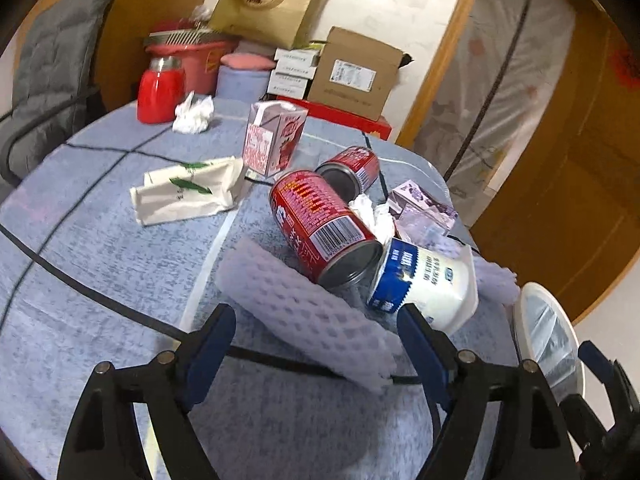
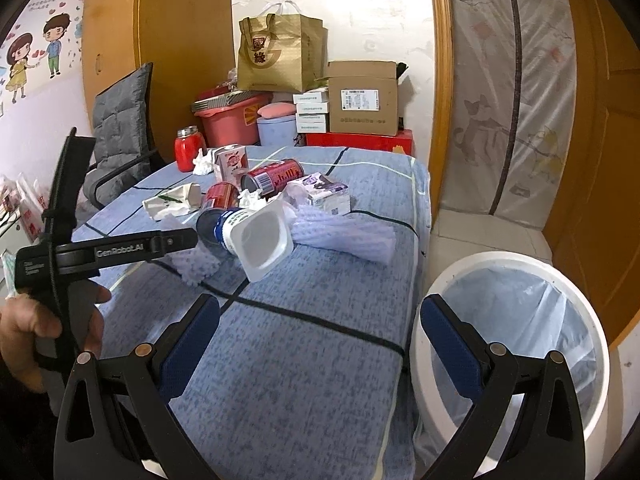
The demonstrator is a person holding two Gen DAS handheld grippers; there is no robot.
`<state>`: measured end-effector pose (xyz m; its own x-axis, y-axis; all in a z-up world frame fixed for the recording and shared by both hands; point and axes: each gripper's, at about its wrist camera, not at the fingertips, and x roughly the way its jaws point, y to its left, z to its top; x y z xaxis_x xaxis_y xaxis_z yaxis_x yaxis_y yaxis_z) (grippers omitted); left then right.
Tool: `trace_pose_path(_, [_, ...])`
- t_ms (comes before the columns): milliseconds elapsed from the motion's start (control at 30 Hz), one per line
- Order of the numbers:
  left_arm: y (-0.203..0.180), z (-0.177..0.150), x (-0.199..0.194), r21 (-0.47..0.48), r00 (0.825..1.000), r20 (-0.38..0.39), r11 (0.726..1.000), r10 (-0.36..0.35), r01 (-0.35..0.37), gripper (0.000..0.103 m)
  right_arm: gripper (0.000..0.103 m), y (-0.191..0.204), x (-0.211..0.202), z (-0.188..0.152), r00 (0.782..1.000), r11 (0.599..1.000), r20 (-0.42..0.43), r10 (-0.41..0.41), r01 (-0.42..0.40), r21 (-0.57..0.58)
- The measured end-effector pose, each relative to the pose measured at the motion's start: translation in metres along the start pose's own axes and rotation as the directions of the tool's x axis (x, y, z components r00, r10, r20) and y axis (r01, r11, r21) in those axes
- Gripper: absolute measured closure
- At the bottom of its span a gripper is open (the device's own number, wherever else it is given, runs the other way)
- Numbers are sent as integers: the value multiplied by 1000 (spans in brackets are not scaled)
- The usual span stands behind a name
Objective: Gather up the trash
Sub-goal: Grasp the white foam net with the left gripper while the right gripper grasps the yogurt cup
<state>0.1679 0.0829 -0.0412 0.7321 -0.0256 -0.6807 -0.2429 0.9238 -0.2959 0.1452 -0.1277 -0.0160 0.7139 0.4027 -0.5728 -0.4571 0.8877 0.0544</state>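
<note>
The left tool (image 1: 316,326) is hanging wide open over the blue-clothed table (image 1: 100,280), its blue fingers standing either side of a white foam net sleeve (image 1: 304,300) without gripping it; whether they are touching the foam I cannot tell. Just beyond the sleeve, a red can (image 1: 320,220) is lying on its side, its open end touching a tipped white and blue yogurt cup (image 1: 424,276). A second red can (image 1: 352,168), crumpled tissue (image 1: 374,216) and a flattened purple carton (image 1: 420,208) are crowding behind them, while an upright pink carton (image 1: 274,138) and a white paper bag (image 1: 188,190) are sitting further left. The right tool (image 2: 320,344) is also gaping wide and holding nothing, hovering over the near corner of the table, with a hand (image 2: 44,332) grasping the left tool's handle at its left. Beside the table on the floor, a white bin (image 2: 516,344) with a clear liner is standing just under the right finger.
</note>
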Motion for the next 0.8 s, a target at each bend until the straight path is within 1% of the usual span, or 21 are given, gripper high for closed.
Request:
trace_pose_path(33, [-1,-1,4,-2,1000,-15,1000,0,0,28,2,0,3,2,1000,1000,-2,1,-1,0])
trace_pose_path(67, [-2,-2,8,0,1000,-28,1000,-4,4,38,2,-1,4,3,1000,1000,-1,3,-3,2])
trace_pose_path(133, [-3,-5,15,7,998,-54,1000,-13,14,45,2,-1,8,6,1000,1000,2,6,-6,6])
trace_pose_path(200, [-4,-7,14,18,999,-43,999,-25,26,51,2,-1,10,8,1000,1000,7,13,-14,10])
trace_pose_path(267, [-3,-8,12,26,999,-40,999,-37,38,60,2,-1,13,10,1000,1000,5,21,-21,21])
trace_pose_path(300, [-2,-8,10,32,998,-38,998,-47,48,63,2,-1,15,12,1000,999,2,28,-28,28])
trace_pose_path(367, [0,-9,6,46,998,-32,998,-50,52,76,2,-1,20,15,999,998,-6,43,-42,40])
trace_pose_path(467, [2,-10,-1,72,998,-21,996,-55,56,83,5,4,26,19,997,996,-13,70,-69,50])
trace_pose_path(533, [3,-10,-6,83,998,-17,995,-58,59,84,11,11,31,22,995,994,-18,95,-95,46])
trace_pose_path(567, [5,-11,-9,85,998,-15,994,-61,63,85,14,14,33,22,994,994,-21,105,-104,42])
trace_pose_path(600, [6,-12,-11,87,998,-14,994,-60,61,85,20,17,37,24,993,993,-27,117,-116,35])
trace_pose_path(633, [7,-13,-14,89,998,-11,994,-60,61,85,24,22,41,25,991,991,-33,131,-130,27])
trace_pose_path(767, [17,-16,-27,99,998,-1,993,-58,58,85,27,35,58,33,982,984,-54,179,-178,17])
trace_pose_path(800, [19,-17,-29,99,998,-1,993,-58,58,85,30,37,63,34,981,983,-58,185,-185,15])
